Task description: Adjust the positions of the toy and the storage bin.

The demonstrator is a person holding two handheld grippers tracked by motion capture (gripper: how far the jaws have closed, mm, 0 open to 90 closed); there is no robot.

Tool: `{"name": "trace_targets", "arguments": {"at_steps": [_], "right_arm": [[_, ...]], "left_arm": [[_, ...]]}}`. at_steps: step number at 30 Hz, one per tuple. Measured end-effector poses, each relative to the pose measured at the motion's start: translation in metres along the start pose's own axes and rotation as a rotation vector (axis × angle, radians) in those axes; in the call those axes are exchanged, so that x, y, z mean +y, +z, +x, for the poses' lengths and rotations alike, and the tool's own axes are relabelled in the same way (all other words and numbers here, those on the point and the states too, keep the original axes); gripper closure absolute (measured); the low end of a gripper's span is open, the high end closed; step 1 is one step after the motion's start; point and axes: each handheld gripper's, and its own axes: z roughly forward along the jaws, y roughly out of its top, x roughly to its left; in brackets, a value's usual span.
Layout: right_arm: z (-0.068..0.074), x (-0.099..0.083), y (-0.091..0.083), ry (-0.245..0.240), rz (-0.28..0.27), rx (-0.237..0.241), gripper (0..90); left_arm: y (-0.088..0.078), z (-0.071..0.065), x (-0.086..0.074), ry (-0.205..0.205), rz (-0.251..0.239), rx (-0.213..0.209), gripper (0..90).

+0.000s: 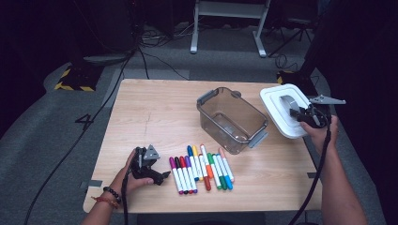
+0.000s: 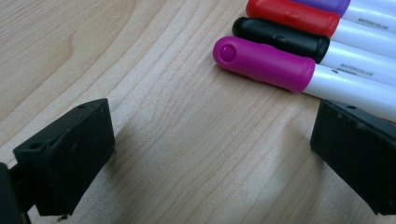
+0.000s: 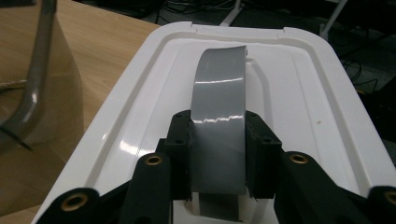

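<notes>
Two claws: right claw (image 3: 217, 154) clamps lid's grey handle (image 3: 219, 107); left claw (image 2: 210, 158) gapes beside markers (image 2: 299, 51).

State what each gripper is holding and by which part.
The right gripper is shut on the white lid, gripping its grey handle strap. The left gripper is open and holds nothing, beside the markers.

The left tool (image 1: 149, 165) is held low over the surface (image 1: 155, 117) at the near left, jaws spread wide with nothing between them. The right tool (image 1: 305, 114) is raised at the far right, its jaws clamped on a grey strap (image 3: 218, 140).
</notes>
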Motion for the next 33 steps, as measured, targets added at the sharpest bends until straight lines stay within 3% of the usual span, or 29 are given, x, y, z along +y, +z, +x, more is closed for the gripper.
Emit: {"name": "trace_targets", "arguments": {"at_steps": [5, 12, 17, 22, 33], "right_arm": [[-0.002, -0.009, 0.009, 0.006, 0.03, -0.004, 67.5], [0.008, -0.027, 0.032, -0.021, 0.095, 0.002, 67.6], [0.013, -0.035, 0.044, -0.011, 0.115, 0.012, 67.6], [0.023, -0.04, 0.056, -0.032, 0.143, 0.027, 67.5], [0.031, -0.048, 0.069, -0.022, 0.174, 0.051, 67.1]], "left_arm": [[0.0, 0.0, 0.0, 0.0, 0.0, 0.0, 0.1], [0.0, 0.0, 0.0, 0.001, 0.0, -0.001, 0.1], [0.0, 0.0, 0.0, 0.0, 0.001, 0.001, 0.1], [0.0, 0.0, 0.0, 0.0, 0.0, 0.0, 0.1], [0.0, 0.0, 0.0, 0.001, 0.001, 0.0, 0.1]]}}
